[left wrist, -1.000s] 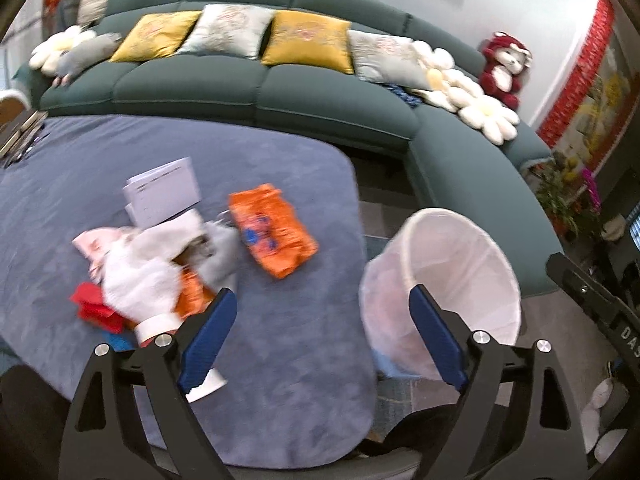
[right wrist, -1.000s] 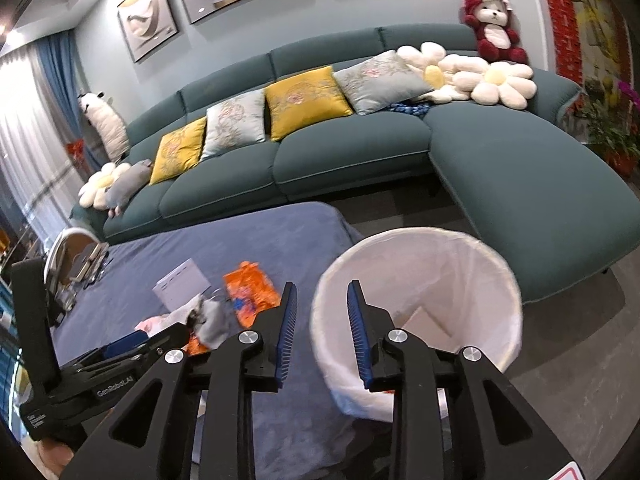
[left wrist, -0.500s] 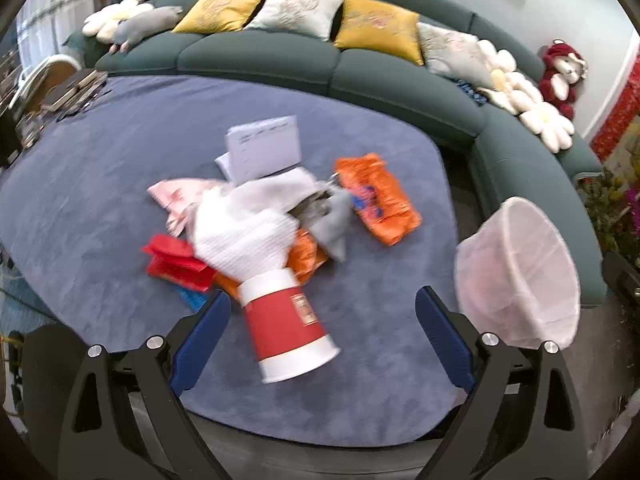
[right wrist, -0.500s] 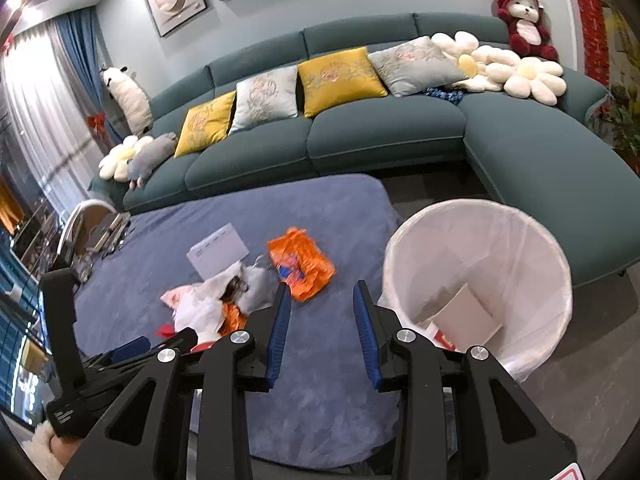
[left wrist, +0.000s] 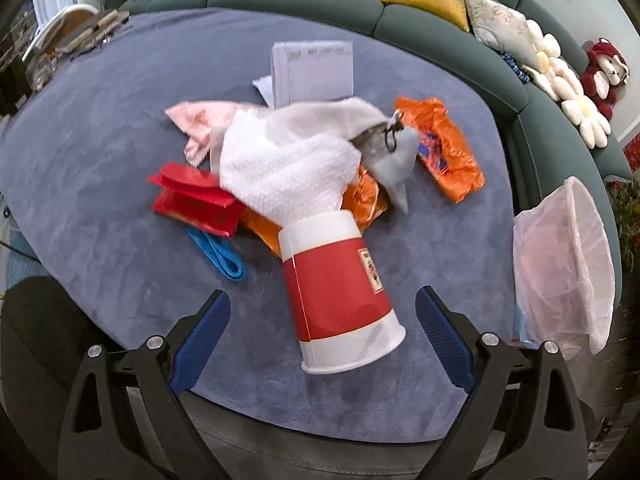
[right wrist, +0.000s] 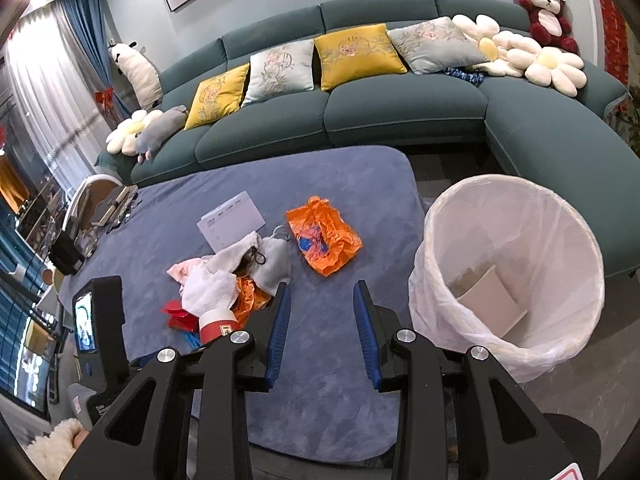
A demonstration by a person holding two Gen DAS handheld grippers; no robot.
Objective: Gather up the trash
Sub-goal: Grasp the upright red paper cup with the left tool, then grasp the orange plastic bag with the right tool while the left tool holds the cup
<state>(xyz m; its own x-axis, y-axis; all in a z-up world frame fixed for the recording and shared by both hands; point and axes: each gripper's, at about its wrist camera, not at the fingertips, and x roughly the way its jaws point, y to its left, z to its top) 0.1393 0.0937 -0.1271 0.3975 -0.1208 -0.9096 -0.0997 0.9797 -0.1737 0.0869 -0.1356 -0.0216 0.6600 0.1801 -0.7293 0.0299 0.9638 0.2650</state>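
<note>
While my left gripper hangs spread wide over the blue-grey cloth-covered table, a red-and-white paper cup lies tipped on its side between its blue pads, untouched. Crumpled white paper towel spills from the cup's mouth. My right gripper stands partly parted, empty, beside the white-lined round bin.

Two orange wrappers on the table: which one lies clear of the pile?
The flat orange wrapper nearer the bin; the other orange wrapper is tucked under the tissue.
</note>
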